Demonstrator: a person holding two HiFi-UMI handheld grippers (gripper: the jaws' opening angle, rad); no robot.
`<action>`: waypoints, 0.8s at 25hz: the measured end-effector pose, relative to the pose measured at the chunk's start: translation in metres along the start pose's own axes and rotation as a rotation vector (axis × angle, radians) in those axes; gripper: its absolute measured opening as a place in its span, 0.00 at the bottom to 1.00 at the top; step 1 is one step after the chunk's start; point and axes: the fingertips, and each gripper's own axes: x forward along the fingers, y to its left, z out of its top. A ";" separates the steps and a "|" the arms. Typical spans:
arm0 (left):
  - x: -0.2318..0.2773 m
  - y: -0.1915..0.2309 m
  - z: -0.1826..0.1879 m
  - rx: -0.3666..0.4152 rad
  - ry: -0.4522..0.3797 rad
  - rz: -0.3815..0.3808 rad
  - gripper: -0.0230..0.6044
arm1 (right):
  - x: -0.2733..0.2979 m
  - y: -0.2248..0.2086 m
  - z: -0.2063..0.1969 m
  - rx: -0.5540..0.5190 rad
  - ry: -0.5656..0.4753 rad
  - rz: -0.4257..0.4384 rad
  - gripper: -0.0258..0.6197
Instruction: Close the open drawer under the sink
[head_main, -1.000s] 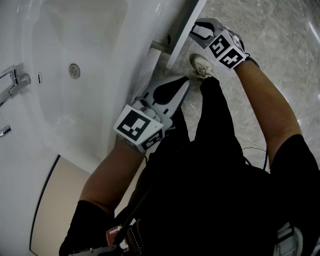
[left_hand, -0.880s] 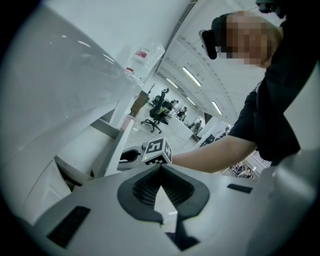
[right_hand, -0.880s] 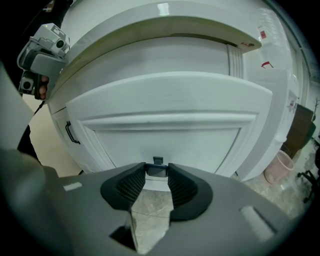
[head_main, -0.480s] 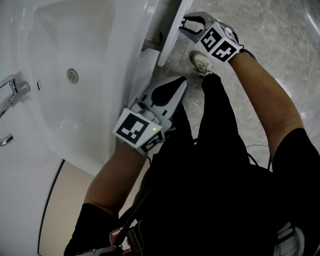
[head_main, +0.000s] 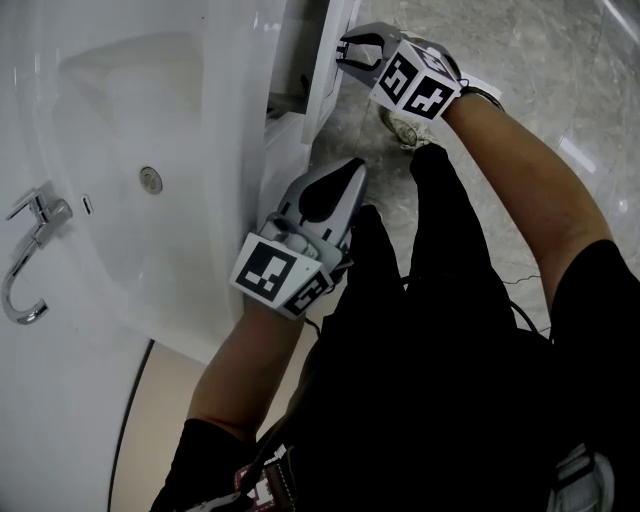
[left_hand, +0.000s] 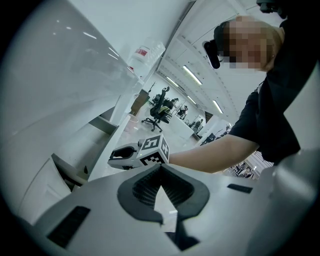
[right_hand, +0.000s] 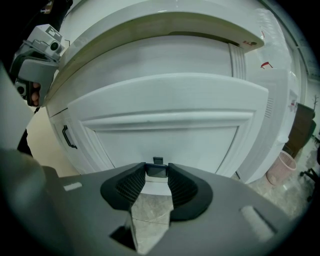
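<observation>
Right gripper (head_main: 347, 50) tight on drawer handle (right_hand: 157, 171)

I note the white panelled drawer (head_main: 337, 45) under the glossy white sink (head_main: 150, 90): still ajar, front upright, small dark handle (right_hand: 157, 170) low at centre.

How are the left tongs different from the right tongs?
The right tongs are closed on the dark handle of the drawer; the left tongs are closed on nothing. The right tongs reach out to the drawer; the left tongs hang beside the sink. Both are grey.
</observation>
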 end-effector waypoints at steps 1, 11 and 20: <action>0.000 0.000 0.000 0.001 0.001 0.001 0.04 | 0.000 0.000 0.002 0.000 -0.001 -0.001 0.25; 0.002 -0.005 -0.005 0.013 0.010 -0.006 0.04 | 0.001 0.003 0.004 0.000 -0.012 -0.006 0.25; 0.005 -0.009 -0.008 0.023 0.013 -0.009 0.04 | 0.002 0.003 0.006 0.001 -0.029 -0.009 0.25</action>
